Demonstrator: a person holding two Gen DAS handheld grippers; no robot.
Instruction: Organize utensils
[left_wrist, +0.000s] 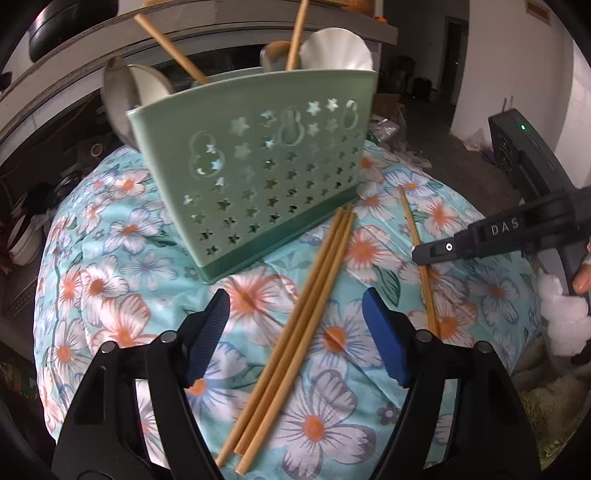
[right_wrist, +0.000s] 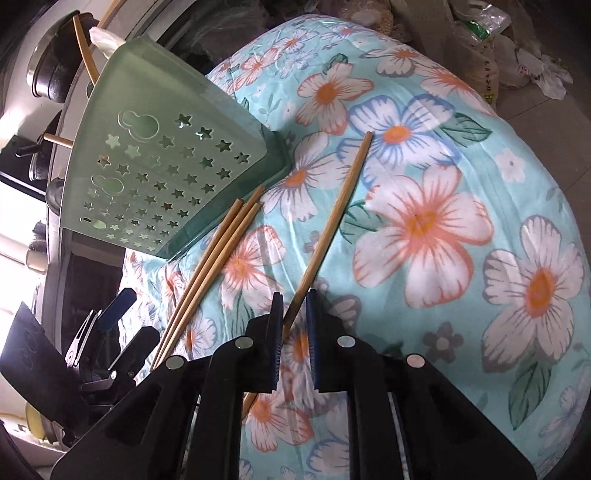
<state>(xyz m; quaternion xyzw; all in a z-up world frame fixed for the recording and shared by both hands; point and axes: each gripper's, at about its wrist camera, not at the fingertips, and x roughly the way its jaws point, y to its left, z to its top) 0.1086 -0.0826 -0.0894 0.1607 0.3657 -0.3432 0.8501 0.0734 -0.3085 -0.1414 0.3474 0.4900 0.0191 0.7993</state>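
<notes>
On the flowered cloth we saw the green star-punched holder with wooden sticks standing in it. Before it, our left tongs stood wide over three bamboo chopsticks, touching none. Further right, our right tongs pinched a single chopstick near its end; their arm read "DAS".

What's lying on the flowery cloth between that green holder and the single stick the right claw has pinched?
Three bamboo chopsticks lie side by side between the green holder and the single chopstick, seen in both wrist views.
</notes>
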